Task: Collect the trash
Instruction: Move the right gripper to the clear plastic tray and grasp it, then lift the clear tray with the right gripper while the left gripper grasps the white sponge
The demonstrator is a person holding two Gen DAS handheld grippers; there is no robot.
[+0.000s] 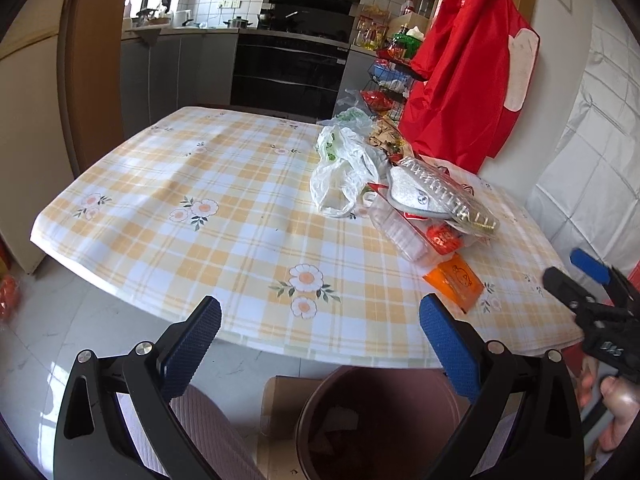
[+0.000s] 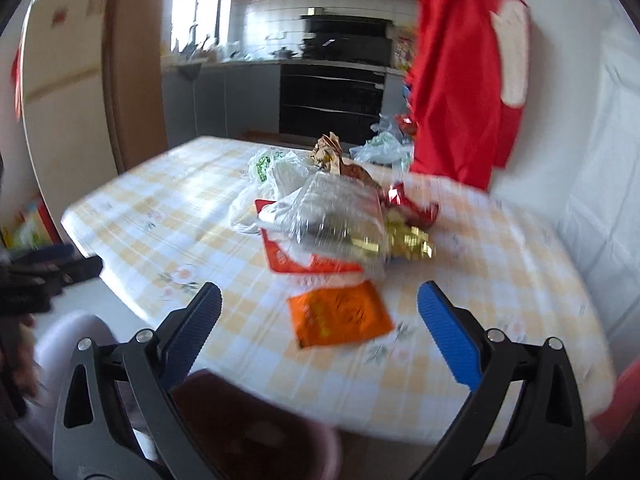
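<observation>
1. The left tool (image 1: 320,344) hangs short of the near edge of the counter (image 1: 168,216), its blue pads spread wide apart and holding nothing; ahead of it lies only bare checked cloth with flower prints.
2. Directly below and between the left tool's fingers stands a dark brown bin (image 1: 384,424) on the floor; something dark lies in its bottom, but what it is cannot be made out, so how much has been collected is unclear.
3. Ahead and to the right of the left tool sits the trash: a white plastic bag (image 1: 340,176), then a clear plastic tray (image 1: 400,228) with a silvery wrapper (image 1: 436,196) on top; nearest the counter edge lies a flat orange packet (image 1: 454,282).
4. The right tool (image 2: 319,334) is blurred, so probably moving; its fingers also stand wide apart and empty; in the left view it shows at the far right, beyond the packet.
5. Just ahead of the right tool, between its fingers, lies the orange packet (image 2: 340,318), apart from the pile (image 2: 332,216) beyond it; the bin (image 2: 248,432) sits below its left finger.
6. Judged from this, the task is at an early stage: the whole pile and the packet are left on the counter; the packet looks the likeliest next pick.
</observation>
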